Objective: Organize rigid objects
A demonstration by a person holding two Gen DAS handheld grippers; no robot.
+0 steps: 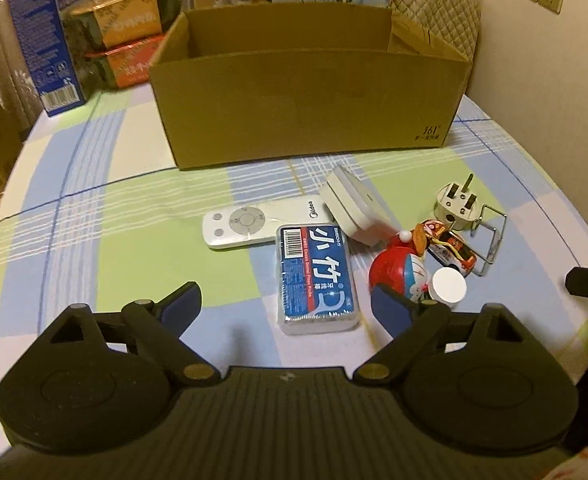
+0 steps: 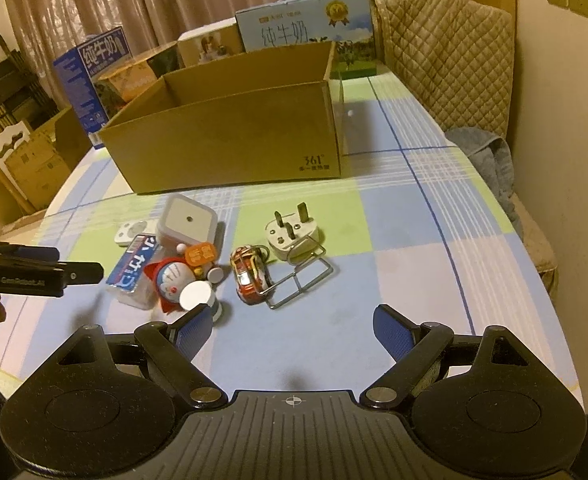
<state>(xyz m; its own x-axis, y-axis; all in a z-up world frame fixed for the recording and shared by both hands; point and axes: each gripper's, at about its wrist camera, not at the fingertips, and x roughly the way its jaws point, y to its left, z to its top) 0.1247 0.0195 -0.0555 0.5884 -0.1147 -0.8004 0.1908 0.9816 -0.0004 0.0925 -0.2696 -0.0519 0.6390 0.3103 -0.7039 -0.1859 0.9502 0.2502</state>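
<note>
- Cardboard box point(image 1: 306, 104): stands on the bench point(image 1: 113, 248), behind the small items.
- Remote control point(image 1: 261, 220): lies before the box, leftmost of the cluster in the left wrist view.
- Floss-pick case point(image 1: 316, 280): nearer than the remote, touching its near edge.
- Square adapter point(image 1: 354, 204): tilted, leaning at the remote's right end.
- Toy figure point(image 1: 398, 268): right of the case, just beside it.
- Round cap point(image 1: 448, 286): touching the figure's right side.
- Toy car point(image 2: 249, 276): right of the figure.
- Wire clip point(image 2: 302, 280): beside the car, on its right.
- Plug point(image 2: 291, 234): behind the clip, pins up.
- Cartons point(image 1: 45, 40): behind and left of the box.
</note>
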